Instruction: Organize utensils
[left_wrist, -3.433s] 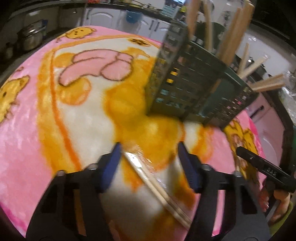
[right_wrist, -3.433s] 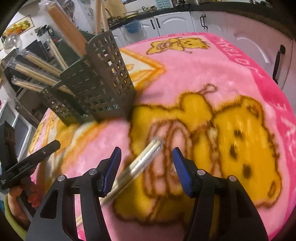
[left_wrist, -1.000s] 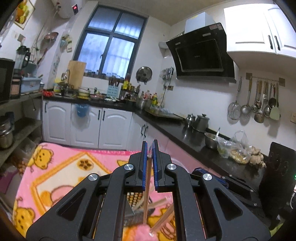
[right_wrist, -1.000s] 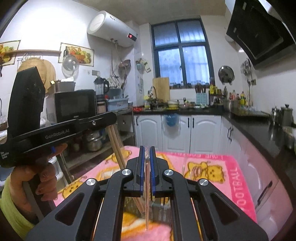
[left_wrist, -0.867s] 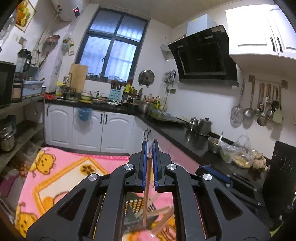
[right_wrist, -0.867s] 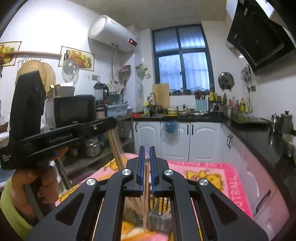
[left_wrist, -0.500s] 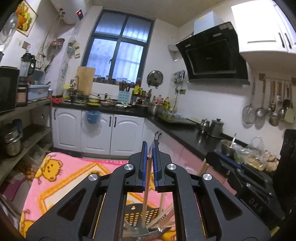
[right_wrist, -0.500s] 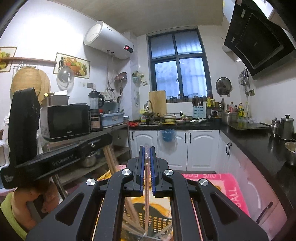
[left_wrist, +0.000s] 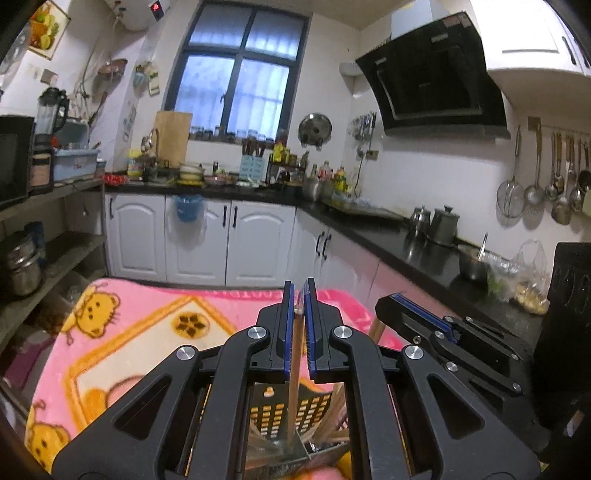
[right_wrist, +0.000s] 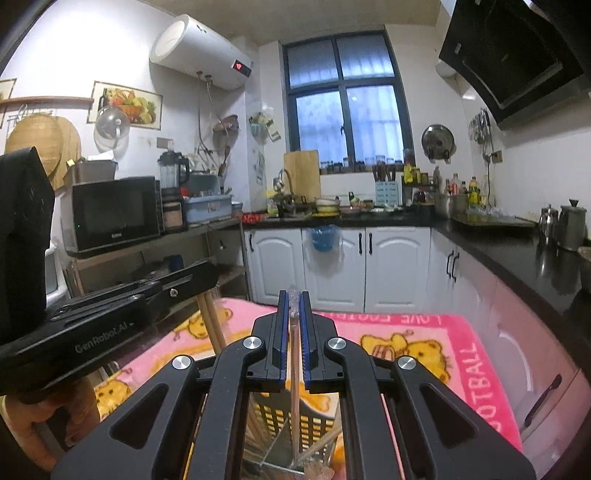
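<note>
My left gripper is shut on a wrapped pair of chopsticks that hangs straight down into the dark perforated utensil holder below it. My right gripper is shut on another wrapped pair of chopsticks, also hanging down into the holder. Several more chopsticks lean inside the holder. The right gripper also shows in the left wrist view, close on the right. The left gripper's body shows at the left of the right wrist view.
The holder stands on a pink cartoon-bear blanket over the table. White cabinets and a black counter lie beyond. A shelf with a microwave is on the left.
Both grippers picked chopsticks off the blanket, lifted and turned level. Over the last second both have lowered their chopsticks deeper into the holder.
</note>
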